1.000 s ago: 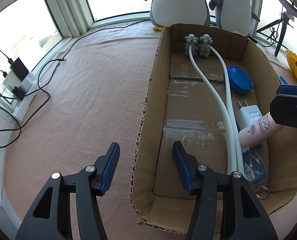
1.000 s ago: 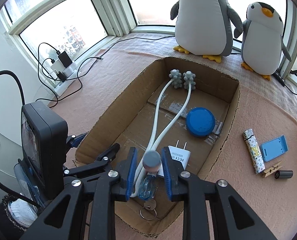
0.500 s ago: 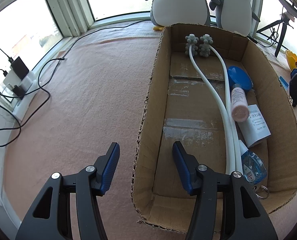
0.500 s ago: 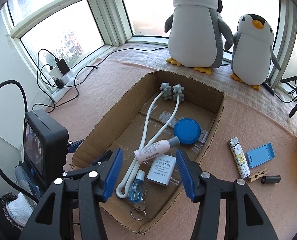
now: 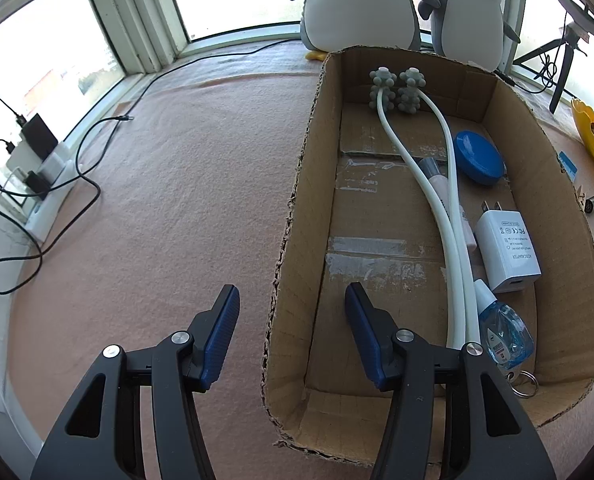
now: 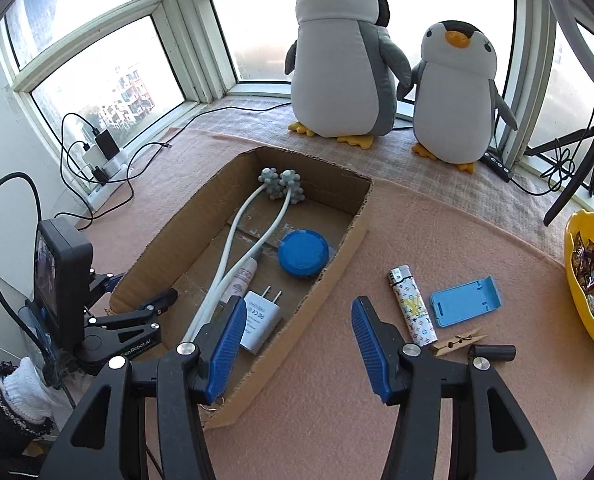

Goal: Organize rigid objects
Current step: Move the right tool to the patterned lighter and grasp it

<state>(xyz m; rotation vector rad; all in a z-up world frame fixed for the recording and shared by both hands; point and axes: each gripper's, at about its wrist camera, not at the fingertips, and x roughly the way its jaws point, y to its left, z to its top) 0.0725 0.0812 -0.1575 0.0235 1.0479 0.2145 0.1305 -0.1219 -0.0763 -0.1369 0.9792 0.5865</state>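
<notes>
Lighting: bright daylight from blown-out windows [image 6: 97, 80] along the top of both frames; shadows soft. Sharp focus centrally; strong fisheye bending and dark vignette at corners.

- Brown cardboard box [image 6: 339, 258] on pink felt cloth [image 5: 177, 208].
- Inside: white massager [image 5: 453, 240] with grey knobbly heads, round blue lid [image 6: 303, 253], white charger plug [image 6: 262, 320], pink tube [image 6: 239, 280].
- Outside: white lighter [image 6: 411, 306] patterned in yellow and blue, light-blue stand [image 6: 465, 306].
- 2 grey-and-white penguins [image 6: 343, 52], orange beaks.
- Yellow bowl [image 6: 577, 300].
</notes>
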